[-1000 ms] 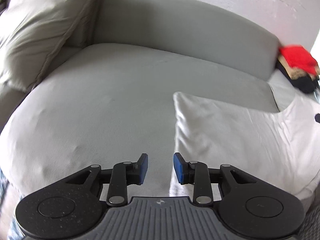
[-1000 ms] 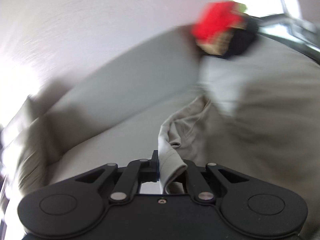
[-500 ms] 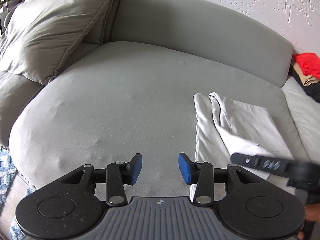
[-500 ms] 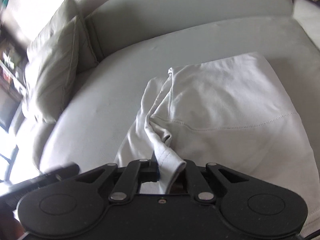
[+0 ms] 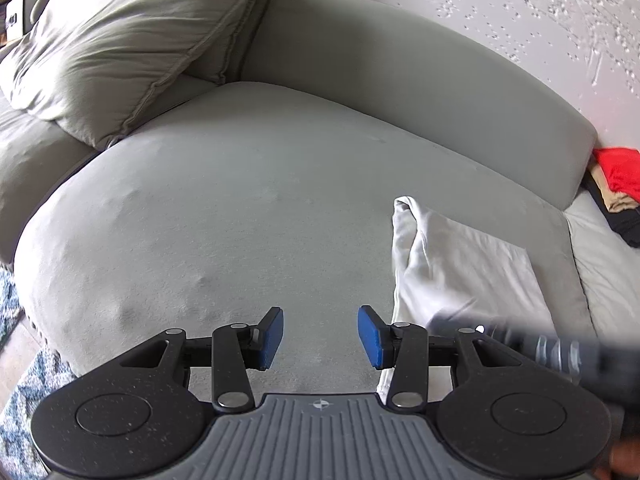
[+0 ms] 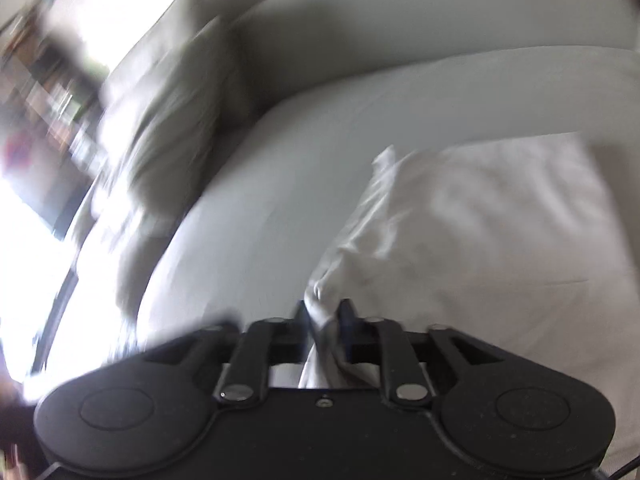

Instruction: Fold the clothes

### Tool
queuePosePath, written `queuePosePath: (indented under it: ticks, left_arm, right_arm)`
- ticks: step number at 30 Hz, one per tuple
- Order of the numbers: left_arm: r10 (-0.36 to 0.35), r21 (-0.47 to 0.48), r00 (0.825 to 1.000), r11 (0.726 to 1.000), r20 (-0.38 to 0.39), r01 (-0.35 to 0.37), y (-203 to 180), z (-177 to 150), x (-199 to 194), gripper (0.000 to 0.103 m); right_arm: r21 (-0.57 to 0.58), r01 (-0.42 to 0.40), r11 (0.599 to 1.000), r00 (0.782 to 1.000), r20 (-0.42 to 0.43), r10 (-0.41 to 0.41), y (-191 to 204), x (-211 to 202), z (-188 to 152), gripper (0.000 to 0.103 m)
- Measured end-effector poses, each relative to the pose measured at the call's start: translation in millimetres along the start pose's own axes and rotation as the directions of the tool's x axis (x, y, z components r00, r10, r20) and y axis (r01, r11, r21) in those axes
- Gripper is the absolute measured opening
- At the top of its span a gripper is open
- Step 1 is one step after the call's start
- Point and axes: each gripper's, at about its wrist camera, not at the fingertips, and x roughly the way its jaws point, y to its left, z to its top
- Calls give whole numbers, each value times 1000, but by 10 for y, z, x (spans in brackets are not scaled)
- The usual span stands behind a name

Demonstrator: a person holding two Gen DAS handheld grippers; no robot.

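Observation:
A white garment (image 5: 460,268) lies partly folded on the grey sofa seat (image 5: 240,208), at the right of the left wrist view. My left gripper (image 5: 320,336) is open and empty, low over the seat just left of the garment. My right gripper (image 6: 326,316) is shut on a bunched edge of the white garment (image 6: 480,220), which spreads out ahead and to the right in the blurred right wrist view. The right gripper's body shows blurred at the lower right of the left wrist view (image 5: 560,352).
A large grey cushion (image 5: 120,48) leans at the back left of the sofa. The curved backrest (image 5: 400,80) runs behind the seat. A pile of red, tan and black clothes (image 5: 618,184) sits at the far right. A patterned rug (image 5: 16,400) lies below the seat's left edge.
The right gripper has swung the garment's edge down and over towards the left, so the garment now lies narrower on the seat. My left gripper has opened wider and pulled back.

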Motion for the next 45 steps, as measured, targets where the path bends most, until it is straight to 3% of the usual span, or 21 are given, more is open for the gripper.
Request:
queuePosePath:
  ticks: [3,7,9,12,14,16,21,24,28,33,36,39,42,45]
  left_arm:
    - [-6,-27,1000,1000,-7,6,54,-5,-8,42]
    - [-5,-29,1000,1000,-26,4,50,15,32,41]
    - [-15,18,999,1000,-36,16,-52,29,48,37]
    - [-70,101,997,992,-43,74,-279,55,91,23]
    - [-129,140,990,981,-61,137,-446,80,161,20]
    - [-165,185,982,966,-95,180,-635,55,270,19]
    - [1,277,988,960,-154,43,-835,-69,533,11]
    - [68,277,984,961,-165,-20,-782,-84,546,14]
    - [44,249,989,968,-145,-7,-643,-100,354,15]
    - [-77,207,997,975,0,75,-499,-61,-27,15]
    - [-151,214,987,967,47,137,-568,30,-33,15]
    - [-158,285,986,948,48,138,-787,133,123,14]
    - [-201,356,979,917,24,179,-1061,220,373,13]
    - [-246,360,968,900,-51,247,-1198,279,683,14]
  right_arm:
    - [-31,-42,999,999,20,42,-65,-259,-78,27]
    - [9,-3,1000,993,121,2,-398,-753,-68,27]
    - [36,39,999,985,168,-44,-581,-940,-52,27]
    - [59,115,992,974,190,-124,-807,-1089,-119,27]
    - [39,166,985,969,176,-171,-914,-1098,-192,26]
    - [-22,205,979,967,160,-199,-920,-1058,-258,17]
    - [-219,288,932,956,126,-266,-860,-835,-433,16]
    - [-268,327,906,945,108,-309,-934,-762,-609,15]
    - [-214,293,932,956,91,-279,-995,-1014,-679,16]
    - [-130,259,957,960,148,-240,-1112,-1394,-589,19]
    - [-54,242,969,954,197,-227,-1253,-1397,-443,19]
    - [10,205,979,951,236,-202,-1377,-1296,-274,12]
    - [70,88,994,967,232,-102,-1484,-1069,-108,12]
    - [169,-69,983,981,193,35,-1639,-738,28,12]
